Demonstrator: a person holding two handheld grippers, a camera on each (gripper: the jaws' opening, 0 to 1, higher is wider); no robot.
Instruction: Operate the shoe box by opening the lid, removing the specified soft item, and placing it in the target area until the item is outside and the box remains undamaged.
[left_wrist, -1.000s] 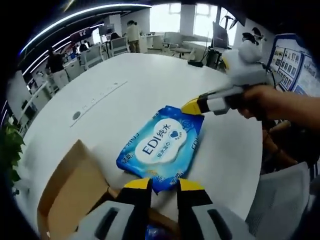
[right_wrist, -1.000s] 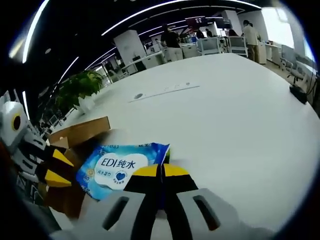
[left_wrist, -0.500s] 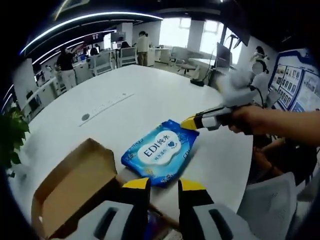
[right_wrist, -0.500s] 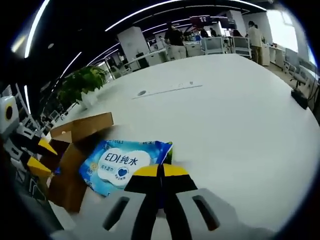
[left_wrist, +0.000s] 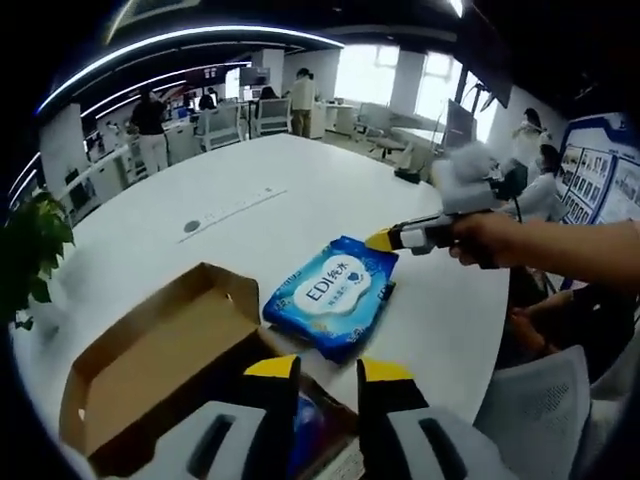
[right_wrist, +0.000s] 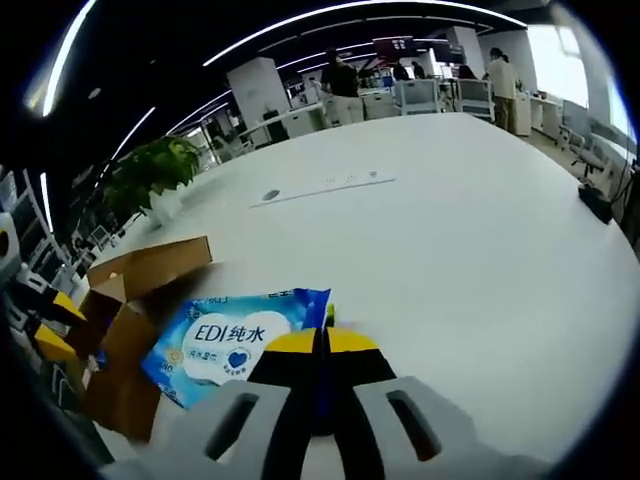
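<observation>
Between the right gripper (right_wrist: 322, 345)'s 2 yellow-tipped jaws, pressed tight together, sits the near corner of the blue plastic wet-wipes pack with a white label (right_wrist: 236, 338); that gripper is clenched on the pack's edge. From the left gripper view, the same gripper (left_wrist: 384, 240) reaches in from the right, held by a person's hand (left_wrist: 483, 240), its yellow tip touching the far corner of the pack (left_wrist: 332, 297). The pack lies flat on the large white round table (left_wrist: 250, 190), outside and just beside the open brown cardboard shoe box (left_wrist: 165, 365).

At the bottom of the left gripper view, the left gripper (left_wrist: 328, 372) has its 2 jaws parted and grasps nothing; it hangs over the box's near edge, and something blue shows between the jaws inside the box, too cut off to identify. The box's lid flap is folded open toward the table. From the right gripper view, the box (right_wrist: 125, 300) lies left of the pack, touching it, and the left gripper (right_wrist: 45, 325) shows beyond. A green potted plant (right_wrist: 150, 180) stands past the table's edge.
</observation>
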